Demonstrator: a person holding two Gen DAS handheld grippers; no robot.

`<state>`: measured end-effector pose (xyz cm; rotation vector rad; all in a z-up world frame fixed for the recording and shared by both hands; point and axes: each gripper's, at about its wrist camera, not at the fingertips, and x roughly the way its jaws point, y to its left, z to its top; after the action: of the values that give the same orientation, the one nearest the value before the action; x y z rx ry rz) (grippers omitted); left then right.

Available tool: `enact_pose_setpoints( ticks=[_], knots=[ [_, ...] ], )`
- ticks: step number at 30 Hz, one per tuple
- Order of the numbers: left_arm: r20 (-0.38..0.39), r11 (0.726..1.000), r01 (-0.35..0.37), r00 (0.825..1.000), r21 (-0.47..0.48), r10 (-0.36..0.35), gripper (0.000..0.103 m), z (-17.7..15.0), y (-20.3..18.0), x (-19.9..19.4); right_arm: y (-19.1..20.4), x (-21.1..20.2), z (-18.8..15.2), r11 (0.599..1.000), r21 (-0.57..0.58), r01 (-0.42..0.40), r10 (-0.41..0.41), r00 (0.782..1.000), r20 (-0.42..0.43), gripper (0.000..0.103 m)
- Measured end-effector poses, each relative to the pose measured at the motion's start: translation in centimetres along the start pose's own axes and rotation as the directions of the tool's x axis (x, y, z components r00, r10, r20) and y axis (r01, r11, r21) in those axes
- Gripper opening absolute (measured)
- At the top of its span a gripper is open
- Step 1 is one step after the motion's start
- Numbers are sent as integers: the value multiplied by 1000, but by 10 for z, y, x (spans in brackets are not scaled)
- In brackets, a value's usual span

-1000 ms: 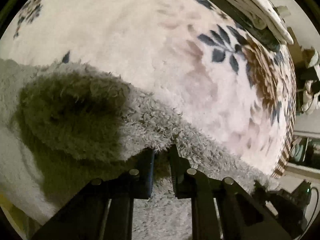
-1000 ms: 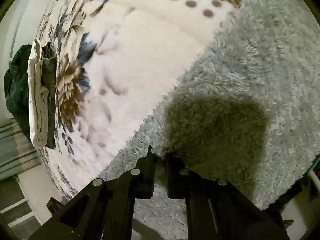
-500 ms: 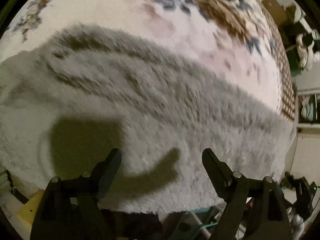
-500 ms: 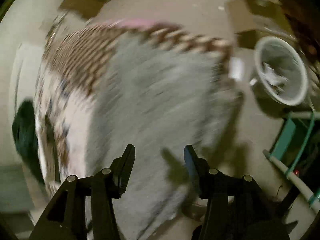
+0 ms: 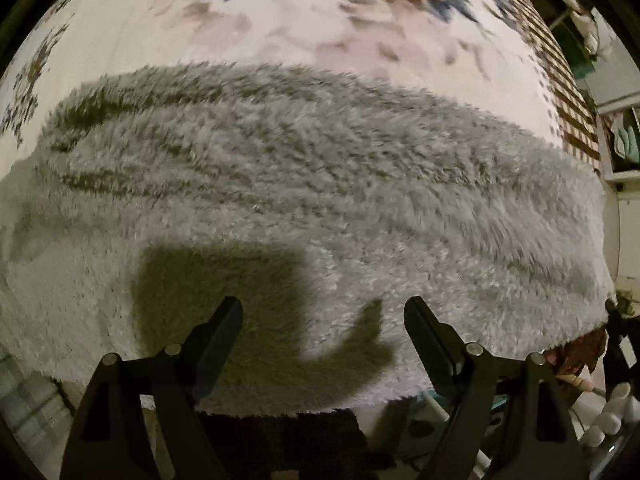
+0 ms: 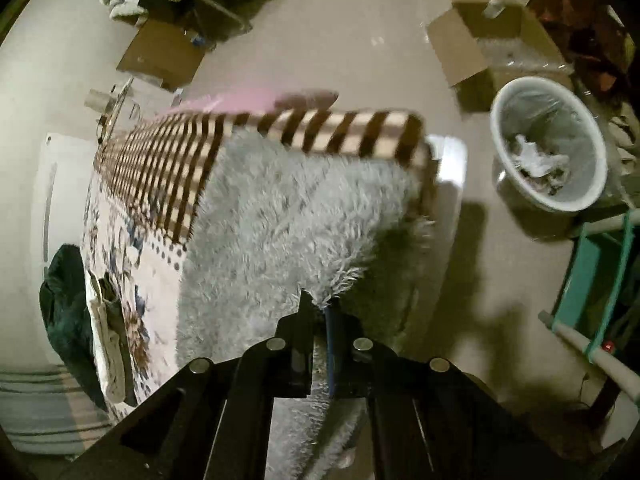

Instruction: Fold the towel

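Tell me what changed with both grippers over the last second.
The left gripper let go of the towel and now hangs open above it. The right gripper opened half a second ago and has shut on the towel's edge again, nearer the bed's corner. The towel stays on the blanket.

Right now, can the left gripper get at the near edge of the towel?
Probably yes. The left gripper is open and hovers over the towel, whose near edge lies uncovered just below the fingers. The right gripper holds another corner, out of the way.
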<state>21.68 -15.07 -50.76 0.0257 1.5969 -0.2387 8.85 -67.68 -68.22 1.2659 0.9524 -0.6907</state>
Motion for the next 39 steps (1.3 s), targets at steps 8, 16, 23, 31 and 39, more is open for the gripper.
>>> enact_pose_setpoints(
  ticks=[8, 16, 23, 31, 39],
  knots=[
    [-48, 999, 6, 999, 33, -5, 82, 4, -13, 16, -49, 35, 11, 993, 115, -28, 45, 989, -142, 59],
    [-109, 997, 0, 994, 72, 7, 83, 3, -5, 54, -62, 78, 41, 986, 71, -150, 158, 979, -126, 74],
    [-143, 996, 2, 990, 91, 11, 103, 22, -13, 75, -46, 54, 49, 938, 23, -346, 345, 938, 39, 27],
    [-145, 997, -55, 987, 55, 62, 103, 42, -40, 94, -50, 101, 54, 901, 98, -423, 430, 901, -60, 69],
    [-145, 996, -84, 986, 32, 87, 103, 48, -75, 115, -34, 127, 60, 864, 46, -501, 503, 861, -67, 69]
  ],
)
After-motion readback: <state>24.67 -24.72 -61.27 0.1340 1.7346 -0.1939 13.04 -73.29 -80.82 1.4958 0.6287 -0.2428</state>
